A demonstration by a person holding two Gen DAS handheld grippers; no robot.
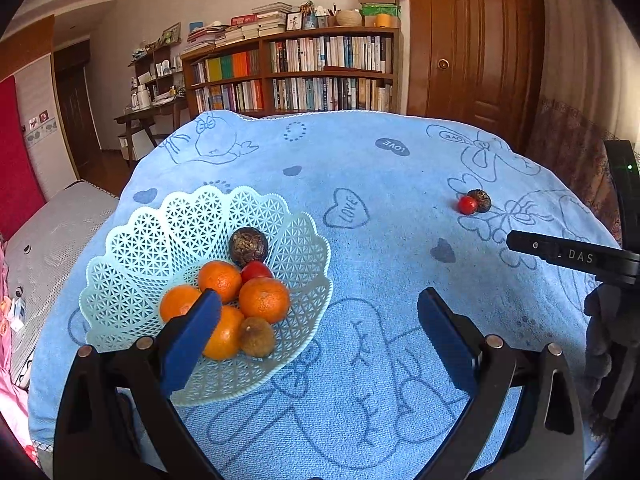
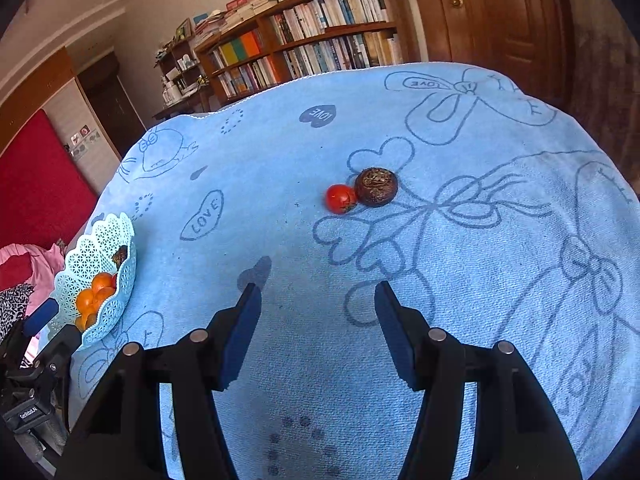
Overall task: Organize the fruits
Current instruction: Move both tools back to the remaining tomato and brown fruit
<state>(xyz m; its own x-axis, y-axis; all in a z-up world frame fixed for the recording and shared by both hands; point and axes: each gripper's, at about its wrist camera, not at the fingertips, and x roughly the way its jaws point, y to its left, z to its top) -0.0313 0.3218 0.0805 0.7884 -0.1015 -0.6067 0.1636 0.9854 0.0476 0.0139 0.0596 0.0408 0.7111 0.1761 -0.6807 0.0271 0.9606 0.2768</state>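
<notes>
- Two fruits lie loose on the blue towel, toward its far right part: a small red tomato and a dark, wrinkled brown fruit, touching each other, the tomato on the left.
- Several more fruits sit in the pale blue lattice basket near the towel's left edge: four oranges, a red tomato in the basket, a dark wrinkled fruit in the basket at the back, and a tan, rough-skinned fruit at the front.
- Right gripper: its blue-padded jaws stand apart with nothing between them, hovering above bare towel on the near side of the loose tomato and brown fruit, well short of both.
- Left gripper: jaws spread wide and holding nothing; the left finger overlaps the near side of the basket in the left wrist view, the other is over bare towel.
- Beyond the towel's far edge stand a wooden bookshelf packed with books and a brown wooden door to its right.
</notes>
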